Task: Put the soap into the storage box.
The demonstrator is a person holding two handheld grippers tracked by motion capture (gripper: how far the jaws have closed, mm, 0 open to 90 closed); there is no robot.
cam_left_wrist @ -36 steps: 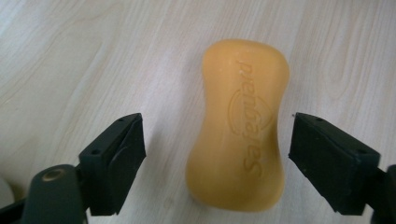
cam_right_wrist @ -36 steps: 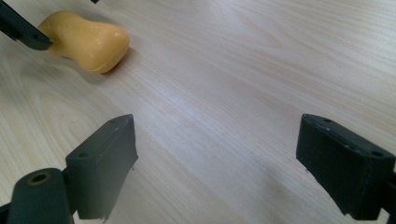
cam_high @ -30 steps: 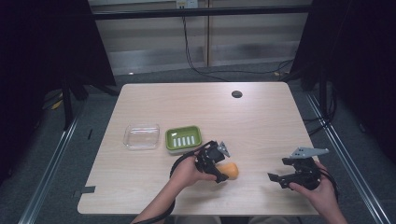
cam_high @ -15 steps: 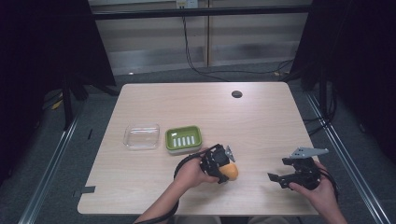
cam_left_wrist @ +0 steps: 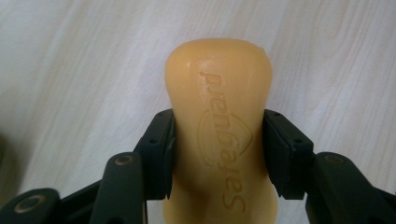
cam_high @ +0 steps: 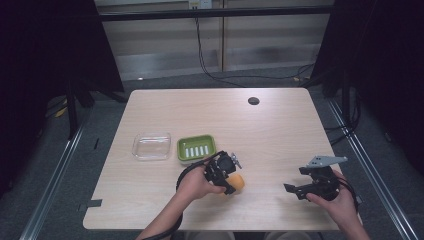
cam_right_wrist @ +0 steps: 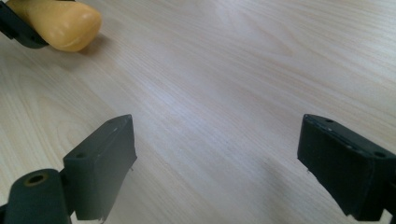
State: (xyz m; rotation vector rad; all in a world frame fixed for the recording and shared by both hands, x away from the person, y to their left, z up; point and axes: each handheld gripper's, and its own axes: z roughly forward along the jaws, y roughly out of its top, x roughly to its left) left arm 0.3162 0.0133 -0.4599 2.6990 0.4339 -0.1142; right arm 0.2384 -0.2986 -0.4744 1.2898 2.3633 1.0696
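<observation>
An orange bar of soap (cam_left_wrist: 219,135) with embossed lettering sits between the two jaws of my left gripper (cam_high: 227,180), which is shut on its narrow waist. In the high view the soap (cam_high: 237,182) pokes out to the right of that gripper, low over the table near the front middle. The soap's rounded end (cam_right_wrist: 60,21) also appears at the top left of the right gripper view. My right gripper (cam_high: 300,189) is held at the front right of the table, open, with nothing but bare wood between its fingers (cam_right_wrist: 105,163).
A green soap dish (cam_high: 196,148) with a slotted white insert stands left of centre, just behind the left gripper. A clear plastic lid or tray (cam_high: 151,146) lies to its left. A dark cable hole (cam_high: 253,101) sits near the far edge. Black cables trail from both grippers.
The left gripper has shifted slightly right and toward the front edge with the soap held in it. The right gripper has stayed in place.
</observation>
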